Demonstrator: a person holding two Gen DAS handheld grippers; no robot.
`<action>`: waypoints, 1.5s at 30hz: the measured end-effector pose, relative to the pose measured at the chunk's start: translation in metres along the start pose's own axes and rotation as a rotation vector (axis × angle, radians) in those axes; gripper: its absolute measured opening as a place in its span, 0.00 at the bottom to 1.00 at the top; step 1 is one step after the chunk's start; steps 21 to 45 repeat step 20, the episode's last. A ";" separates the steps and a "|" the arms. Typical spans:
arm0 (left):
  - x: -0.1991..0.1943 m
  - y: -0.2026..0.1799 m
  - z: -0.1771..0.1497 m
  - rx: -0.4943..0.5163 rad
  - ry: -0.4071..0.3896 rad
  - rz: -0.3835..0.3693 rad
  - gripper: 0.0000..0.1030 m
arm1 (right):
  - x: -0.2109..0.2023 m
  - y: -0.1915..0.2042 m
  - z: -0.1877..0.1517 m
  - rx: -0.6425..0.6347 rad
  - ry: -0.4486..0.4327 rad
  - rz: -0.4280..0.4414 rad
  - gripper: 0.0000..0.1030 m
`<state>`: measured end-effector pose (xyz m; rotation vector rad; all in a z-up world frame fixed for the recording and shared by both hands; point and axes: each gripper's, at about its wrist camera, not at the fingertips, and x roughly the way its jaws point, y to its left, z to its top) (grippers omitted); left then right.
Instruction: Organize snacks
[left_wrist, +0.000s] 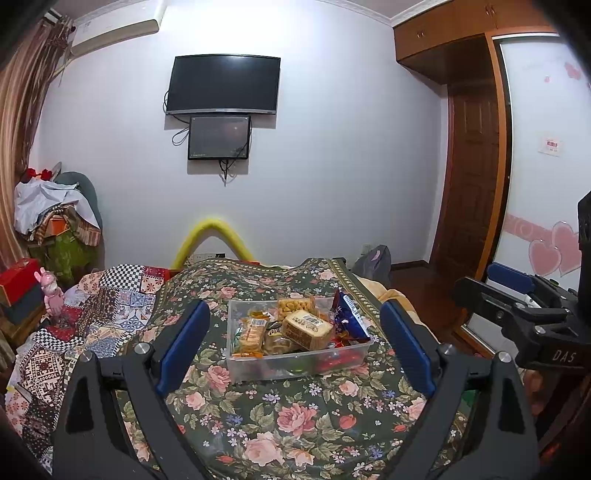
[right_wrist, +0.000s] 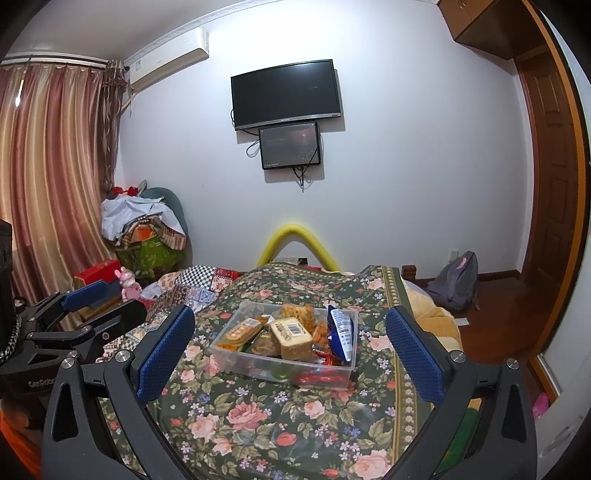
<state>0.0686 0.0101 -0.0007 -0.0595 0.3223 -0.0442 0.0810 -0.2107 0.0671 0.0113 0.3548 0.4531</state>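
A clear plastic bin (left_wrist: 295, 363) (right_wrist: 236, 356) full of snack packs sits on a dark floral bedspread (left_wrist: 280, 428) (right_wrist: 258, 417). In it lie a tan cake pack with a barcode (left_wrist: 306, 328) (right_wrist: 290, 334), a blue chip bag (left_wrist: 351, 317) (right_wrist: 341, 330), an orange cracker pack (left_wrist: 251, 334) (right_wrist: 240, 330) and red packs at the bottom. My left gripper (left_wrist: 295, 339) is open and empty, held back from the bin with its blue pads (left_wrist: 184, 339) wide apart. My right gripper (right_wrist: 290, 350) is open and empty too. Each gripper shows at the edge of the other's view.
A patchwork quilt (left_wrist: 92, 314) lies left of the bedspread. A pink toy (left_wrist: 53, 295) and a red box (left_wrist: 16, 278) stand at far left by a pile of clothes (right_wrist: 144, 229). A grey backpack (right_wrist: 456, 280) sits on the wooden floor at right. A TV (left_wrist: 223, 85) hangs on the wall.
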 end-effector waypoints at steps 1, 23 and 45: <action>0.000 0.000 0.000 0.000 0.002 -0.003 0.91 | 0.000 0.000 -0.001 0.000 0.000 0.000 1.00; -0.001 0.003 -0.001 0.000 0.008 -0.015 0.92 | 0.001 0.000 -0.002 -0.001 0.002 -0.001 1.00; -0.001 0.003 -0.001 0.000 0.008 -0.015 0.92 | 0.001 0.000 -0.002 -0.001 0.002 -0.001 1.00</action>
